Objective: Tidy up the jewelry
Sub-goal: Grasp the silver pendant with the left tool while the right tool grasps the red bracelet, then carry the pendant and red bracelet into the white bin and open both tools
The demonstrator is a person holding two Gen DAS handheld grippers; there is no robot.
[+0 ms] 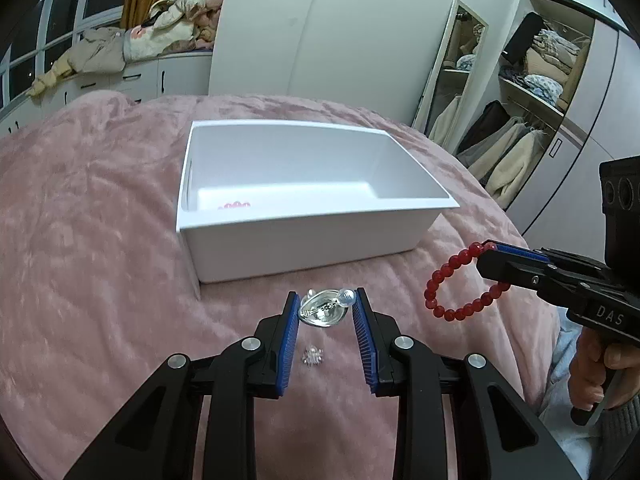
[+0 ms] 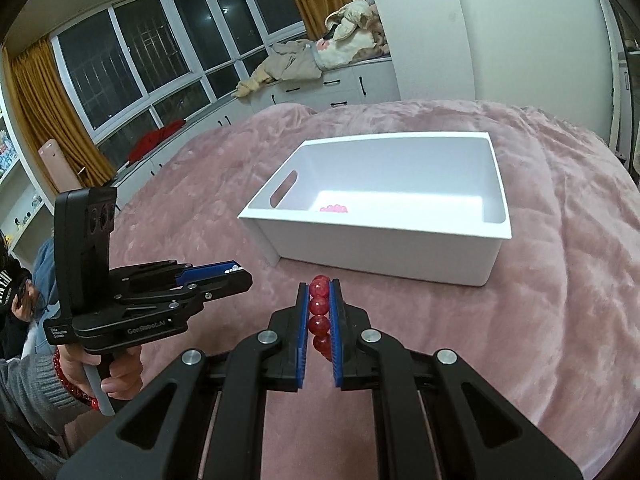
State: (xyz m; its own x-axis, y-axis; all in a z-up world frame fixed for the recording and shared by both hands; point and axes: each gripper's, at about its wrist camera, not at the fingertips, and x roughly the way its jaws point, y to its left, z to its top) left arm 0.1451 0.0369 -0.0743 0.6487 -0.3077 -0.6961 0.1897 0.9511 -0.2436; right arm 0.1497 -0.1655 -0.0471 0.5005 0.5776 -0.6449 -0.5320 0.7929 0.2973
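Red bracelet pinched in my right gripper, near the white bin.
My left gripper gapes around a silver brooch.

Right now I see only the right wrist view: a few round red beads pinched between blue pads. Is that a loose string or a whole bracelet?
Observer: A whole loop. The red bead bracelet hangs from the right gripper.
Operator: What is the other gripper after?
Observer: The left gripper brackets a shiny silver-and-clear ornament; I cannot tell whether it grips.
Operator: Anything else out?
Observer: A small clear crystal piece lies on the fluffy pink blanket.
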